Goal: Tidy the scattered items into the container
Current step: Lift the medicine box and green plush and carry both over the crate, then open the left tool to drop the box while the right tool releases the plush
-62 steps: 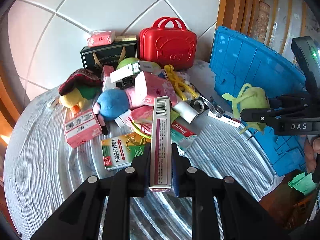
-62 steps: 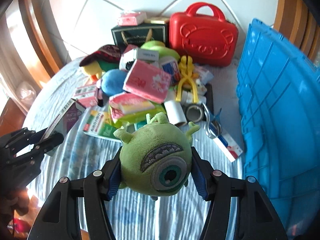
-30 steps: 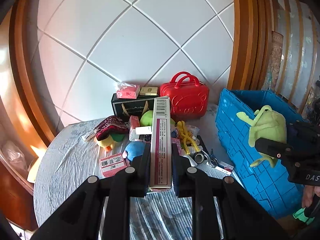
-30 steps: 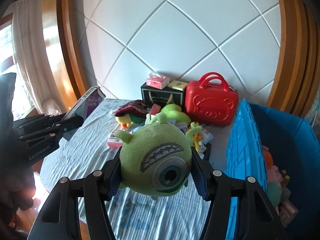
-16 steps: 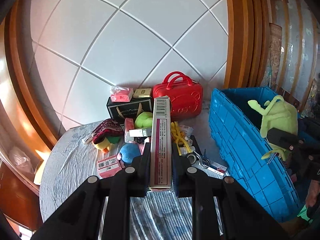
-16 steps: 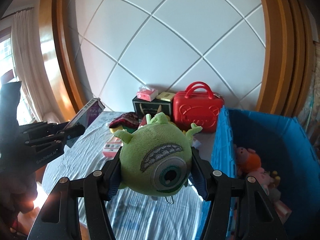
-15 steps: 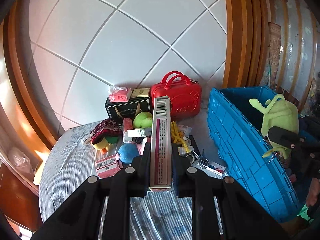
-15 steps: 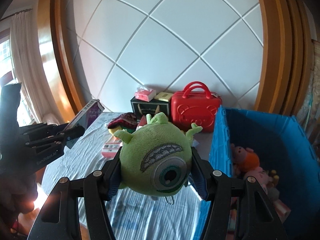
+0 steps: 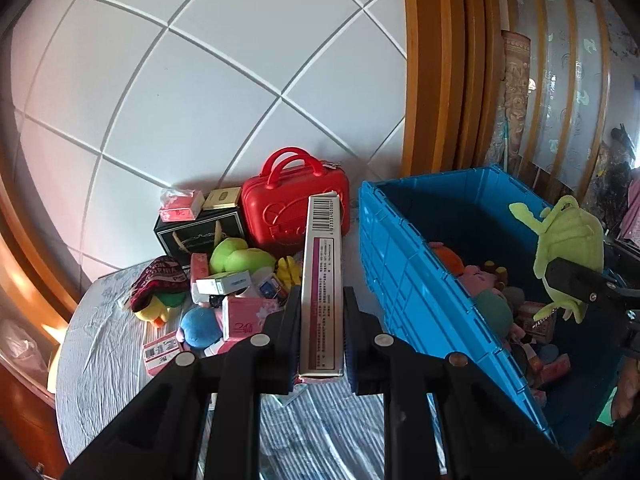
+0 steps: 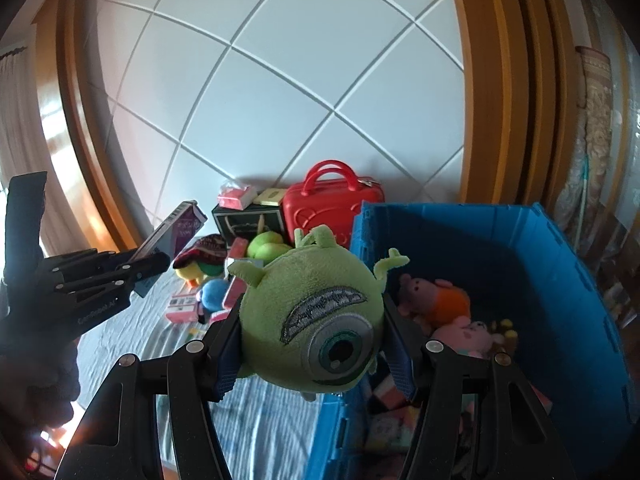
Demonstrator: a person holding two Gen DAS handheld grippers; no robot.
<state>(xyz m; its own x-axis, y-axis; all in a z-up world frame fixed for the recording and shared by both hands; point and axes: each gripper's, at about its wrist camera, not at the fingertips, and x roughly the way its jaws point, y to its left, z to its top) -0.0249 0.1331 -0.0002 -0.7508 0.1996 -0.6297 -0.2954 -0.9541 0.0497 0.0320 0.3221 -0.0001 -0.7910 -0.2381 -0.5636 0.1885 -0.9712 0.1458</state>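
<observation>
Green one-eyed plush [image 10: 316,316] is clamped in the right gripper [image 10: 312,344] over the blue crate [image 9: 404,280], probably for dropping in. Long barcoded box [image 9: 322,280] is pinched by the left gripper [image 9: 322,336], held beside the crate's near wall.

Box [image 9: 322,280] print too small to read; its lower end hidden between the fingers [image 9: 290,332]. Green plush toy [image 10: 310,320] covers the crate's [image 10: 560,264] near corner. Crate floor partly cut off at the frame's bottom edge. Pile [image 9: 224,288] items overlap, several unidentifiable.
</observation>
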